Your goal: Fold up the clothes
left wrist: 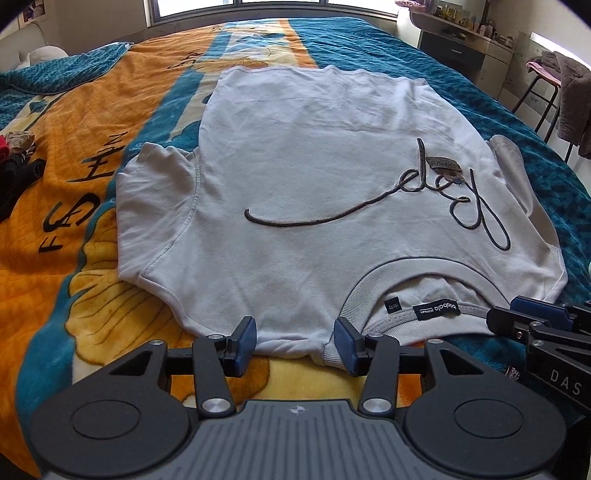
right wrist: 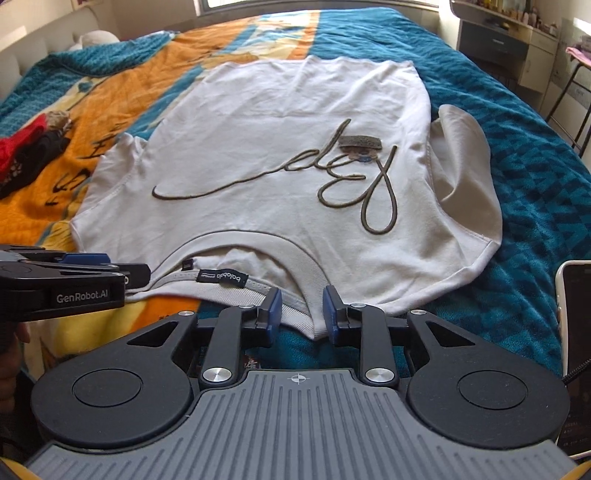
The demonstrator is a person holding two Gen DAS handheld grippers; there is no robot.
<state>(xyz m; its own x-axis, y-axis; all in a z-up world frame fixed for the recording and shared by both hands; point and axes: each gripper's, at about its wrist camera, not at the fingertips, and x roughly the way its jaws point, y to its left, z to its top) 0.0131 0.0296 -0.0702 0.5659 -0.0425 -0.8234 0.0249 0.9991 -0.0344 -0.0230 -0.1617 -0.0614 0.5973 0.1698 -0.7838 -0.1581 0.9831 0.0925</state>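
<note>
Orange-and-teal blanket [left wrist: 92, 229] covers a bed, and a white T-shirt [left wrist: 295, 166] lies flat across the frame's centre, collar [left wrist: 369, 291] nearest the cameras. At bottom centre, the left gripper [left wrist: 294, 341] stands with jaws apart at the shoulder edge; the right gripper [right wrist: 302, 314] likewise gapes, straddling the collar's rim. Dark clothes [right wrist: 33, 151] sit at the left.

Bedroom, daylight from a wide window [left wrist: 258, 5] behind the bed. Fleece bedspread in orange and teal with black lettering [left wrist: 74, 122] covers the mattress. White padded headboard [right wrist: 33, 51] at left. Right wall: pale shelf unit with dark drawers [left wrist: 461, 44], small bottles on top; metal-legged stool draped with cloth [left wrist: 554, 85].
</note>
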